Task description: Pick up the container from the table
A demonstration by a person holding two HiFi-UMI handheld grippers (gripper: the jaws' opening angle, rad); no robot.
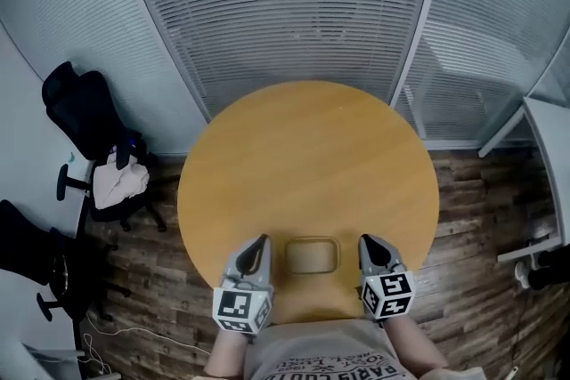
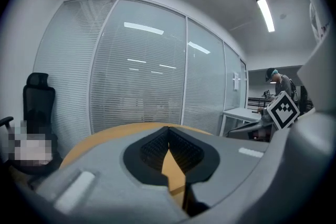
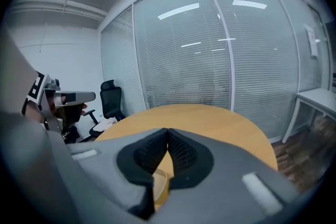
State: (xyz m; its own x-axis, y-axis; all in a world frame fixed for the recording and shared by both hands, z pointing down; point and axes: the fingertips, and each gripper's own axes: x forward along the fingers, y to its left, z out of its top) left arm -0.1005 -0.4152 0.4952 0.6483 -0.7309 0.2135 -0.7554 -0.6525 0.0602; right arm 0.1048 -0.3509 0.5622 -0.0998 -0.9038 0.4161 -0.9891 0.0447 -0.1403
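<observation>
A shallow, clear rectangular container point(image 1: 312, 255) lies on the round wooden table point(image 1: 303, 156) near its front edge. My left gripper point(image 1: 261, 241) is just left of it and my right gripper point(image 1: 366, 241) just right of it, both beside it and apart from it. Each points away from me. In the left gripper view the left gripper point(image 2: 168, 132) has its jaws shut with nothing between them, only tabletop beyond. The right gripper point(image 3: 167, 132) is shut too. Below its pads the container's rim point(image 3: 160, 184) shows.
Glass walls with blinds point(image 1: 285, 4) curve behind the table. A black office chair point(image 1: 85, 116) with a white cloth point(image 1: 118, 185) stands at the left, and another chair point(image 1: 36, 258) nearer. A white desk point(image 1: 552, 156) is at the right. A person point(image 2: 278, 81) stands far off.
</observation>
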